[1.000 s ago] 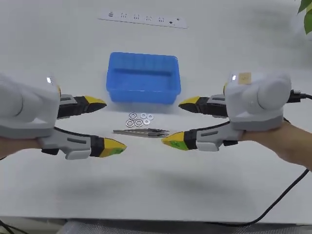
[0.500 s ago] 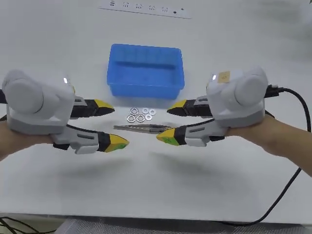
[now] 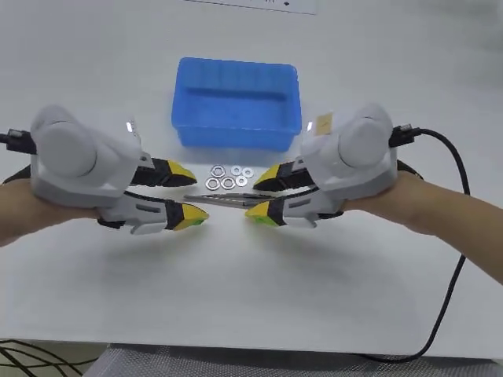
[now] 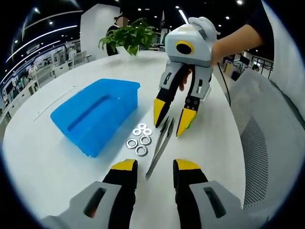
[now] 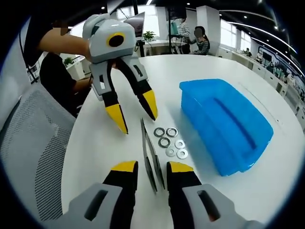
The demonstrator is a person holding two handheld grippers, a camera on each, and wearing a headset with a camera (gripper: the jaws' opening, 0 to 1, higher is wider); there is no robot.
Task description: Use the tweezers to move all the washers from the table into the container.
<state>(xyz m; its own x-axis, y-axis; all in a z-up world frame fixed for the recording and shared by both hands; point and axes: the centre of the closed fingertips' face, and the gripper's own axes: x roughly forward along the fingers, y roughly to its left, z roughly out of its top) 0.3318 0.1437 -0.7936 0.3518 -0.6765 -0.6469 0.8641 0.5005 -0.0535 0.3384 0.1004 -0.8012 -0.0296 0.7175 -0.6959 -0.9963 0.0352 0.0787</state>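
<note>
1. While both claws gape, left gripper (image 3: 196, 193) and right gripper (image 3: 253, 202) flank slim metal tweezers (image 3: 228, 202).
2. Flat ring washers (image 3: 228, 177) cluster beside their tips; the glossy blue rectangular container (image 3: 236, 138) sits beyond.

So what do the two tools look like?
Both the left tool and right tool: rounded white-grey bodies, black jaws, yellow tips with a green patch. The right one carries a tan sticker and a black cable.

We see the power strip (image 3: 283, 6) cut off by the head view's top edge, and the tweezers (image 3: 228, 201) lose one end behind the right tongs (image 3: 251, 202).
</note>
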